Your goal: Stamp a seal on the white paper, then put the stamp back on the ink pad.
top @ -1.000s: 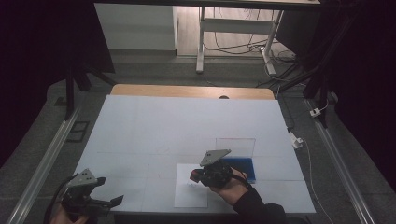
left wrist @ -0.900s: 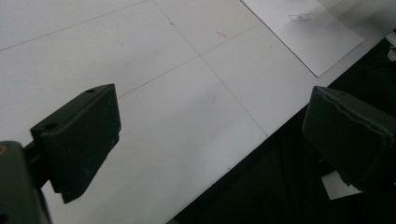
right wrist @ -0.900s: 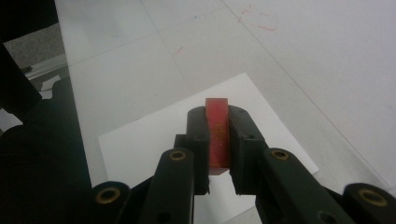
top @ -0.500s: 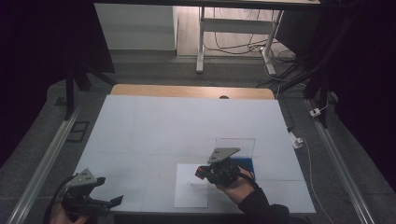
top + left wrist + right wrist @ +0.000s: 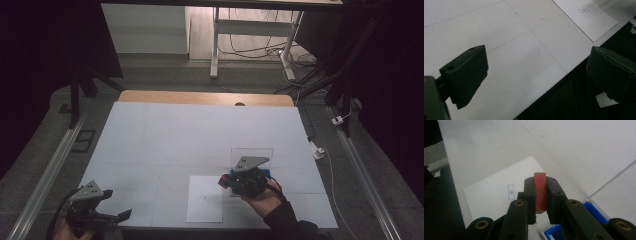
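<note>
My right gripper (image 5: pixel 540 181) is shut on a thin red piece (image 5: pixel 540 193) that stands on edge between its pads. In the high view this gripper (image 5: pixel 226 181) hovers over the right edge of a white sheet (image 5: pixel 205 202) near the table's front and points left. The sheet (image 5: pixel 494 190) bears a small printed rectangle (image 5: pixel 511 192). My left gripper (image 5: pixel 537 53) is open with nothing between its jaws. It hangs over the table's front left corner (image 5: pixel 116 204).
A clear flat box (image 5: pixel 252 154) with blue parts (image 5: pixel 594 212) lies just behind the right hand. The white tabletop (image 5: pixel 200 135) ends in a wooden strip (image 5: pixel 205 97) at the far side. Metal rails (image 5: pixel 45 180) run along both sides. A white plug (image 5: pixel 316 150) lies off the right edge.
My right gripper has moved to the right and risen slightly, with the red piece still in it. The left gripper has stayed in place.
</note>
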Demonstrator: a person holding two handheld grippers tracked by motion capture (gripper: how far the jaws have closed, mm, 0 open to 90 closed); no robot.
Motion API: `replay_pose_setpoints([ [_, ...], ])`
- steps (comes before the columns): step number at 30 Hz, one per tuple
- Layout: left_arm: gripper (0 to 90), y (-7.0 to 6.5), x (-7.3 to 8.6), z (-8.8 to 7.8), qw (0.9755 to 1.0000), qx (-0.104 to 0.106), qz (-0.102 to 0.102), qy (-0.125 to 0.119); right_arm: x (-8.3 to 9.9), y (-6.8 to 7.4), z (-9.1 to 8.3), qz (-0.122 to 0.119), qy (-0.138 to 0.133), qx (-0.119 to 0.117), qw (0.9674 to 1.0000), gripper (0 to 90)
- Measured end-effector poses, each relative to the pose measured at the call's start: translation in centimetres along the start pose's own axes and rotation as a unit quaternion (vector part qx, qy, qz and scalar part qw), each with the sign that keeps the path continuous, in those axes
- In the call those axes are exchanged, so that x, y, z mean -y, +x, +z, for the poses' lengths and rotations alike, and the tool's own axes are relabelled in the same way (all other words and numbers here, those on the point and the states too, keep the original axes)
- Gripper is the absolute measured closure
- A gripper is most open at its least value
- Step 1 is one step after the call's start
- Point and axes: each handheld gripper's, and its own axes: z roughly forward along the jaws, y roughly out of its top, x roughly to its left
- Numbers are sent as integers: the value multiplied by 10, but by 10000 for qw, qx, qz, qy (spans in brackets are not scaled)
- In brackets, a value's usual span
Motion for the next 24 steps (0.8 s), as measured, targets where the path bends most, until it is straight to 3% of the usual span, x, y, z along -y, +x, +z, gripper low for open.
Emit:
replay_pose_setpoints([
  [24, 43, 0, 0, 0, 10000, 8, 1, -14, 13, -26, -19, 275, 62, 440, 9986, 803],
])
